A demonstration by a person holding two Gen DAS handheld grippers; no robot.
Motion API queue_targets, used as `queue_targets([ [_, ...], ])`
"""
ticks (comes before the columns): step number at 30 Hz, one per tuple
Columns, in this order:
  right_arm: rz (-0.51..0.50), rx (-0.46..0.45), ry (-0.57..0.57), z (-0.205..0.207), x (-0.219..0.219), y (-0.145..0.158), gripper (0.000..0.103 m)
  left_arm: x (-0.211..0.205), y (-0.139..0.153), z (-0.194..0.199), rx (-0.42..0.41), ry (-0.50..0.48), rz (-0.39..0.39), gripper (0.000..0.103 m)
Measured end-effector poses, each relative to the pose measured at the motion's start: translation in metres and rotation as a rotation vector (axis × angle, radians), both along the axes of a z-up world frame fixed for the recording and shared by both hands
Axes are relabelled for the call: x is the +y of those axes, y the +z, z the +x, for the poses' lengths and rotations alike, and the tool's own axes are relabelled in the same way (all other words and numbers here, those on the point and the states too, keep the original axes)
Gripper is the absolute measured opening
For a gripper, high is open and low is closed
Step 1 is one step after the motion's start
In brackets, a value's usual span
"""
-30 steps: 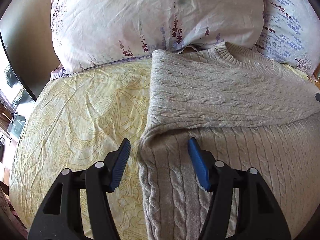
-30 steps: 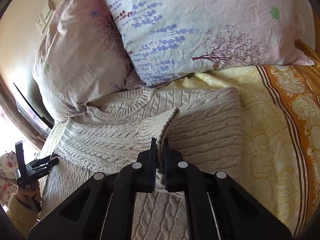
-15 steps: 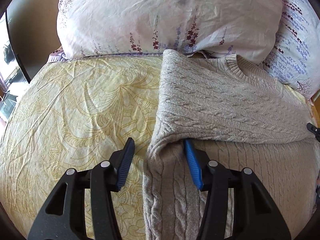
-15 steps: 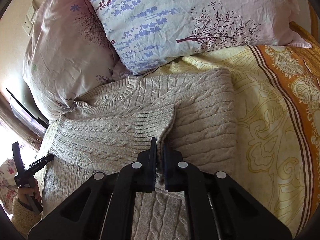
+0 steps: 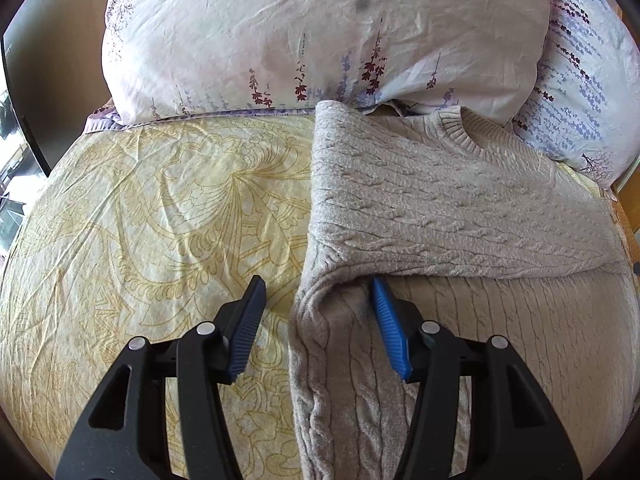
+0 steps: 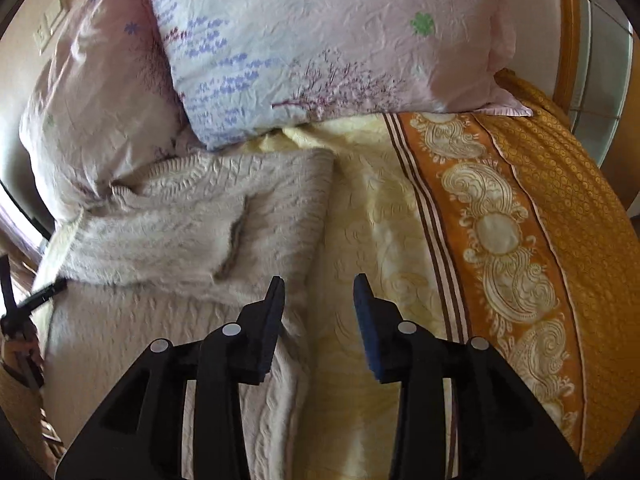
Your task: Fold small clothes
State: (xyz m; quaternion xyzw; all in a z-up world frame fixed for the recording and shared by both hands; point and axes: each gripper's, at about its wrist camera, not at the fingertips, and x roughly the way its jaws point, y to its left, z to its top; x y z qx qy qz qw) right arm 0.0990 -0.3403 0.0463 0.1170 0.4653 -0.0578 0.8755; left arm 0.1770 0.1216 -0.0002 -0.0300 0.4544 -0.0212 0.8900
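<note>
A beige cable-knit sweater (image 5: 440, 208) lies flat on the yellow bed sheet (image 5: 160, 208), collar toward the pillows, with both sleeves folded across the chest. My left gripper (image 5: 316, 300) is open, straddling the sweater's left edge where the folded sleeve begins. In the right wrist view the sweater (image 6: 180, 232) lies left of centre with the sleeve cuff (image 6: 236, 240) resting on it. My right gripper (image 6: 318, 296) is open and empty at the sweater's right edge, over the sheet. The left gripper (image 6: 36, 300) shows at the far left of that view.
Two floral pillows (image 5: 320, 32) (image 6: 320, 48) stand behind the sweater at the head of the bed. An orange patterned border (image 6: 500, 240) runs down the right side of the sheet. A wooden bed edge (image 6: 568, 40) is at the far right.
My right gripper has opened, let go of the sleeve cuff and moved right to the sweater's edge. The left gripper has moved slightly forward and stays open.
</note>
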Motion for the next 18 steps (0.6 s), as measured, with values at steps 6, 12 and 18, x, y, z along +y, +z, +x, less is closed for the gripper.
queue_targets([
  [6, -0.137, 0.044, 0.076, 0.013, 0.029, -0.010, 0.034, -0.001, 0.000, 0.000, 0.002, -0.004, 0.015, 0.053],
  [12, -0.176, 0.042, 0.092, 0.016, 0.034, -0.008, 0.020, -0.003, 0.000, -0.002, 0.000, -0.009, 0.023, 0.053],
  [18, -0.147, 0.021, -0.048, 0.020, 0.013, -0.012, 0.008, 0.002, 0.001, 0.000, 0.000, 0.011, -0.011, 0.023],
])
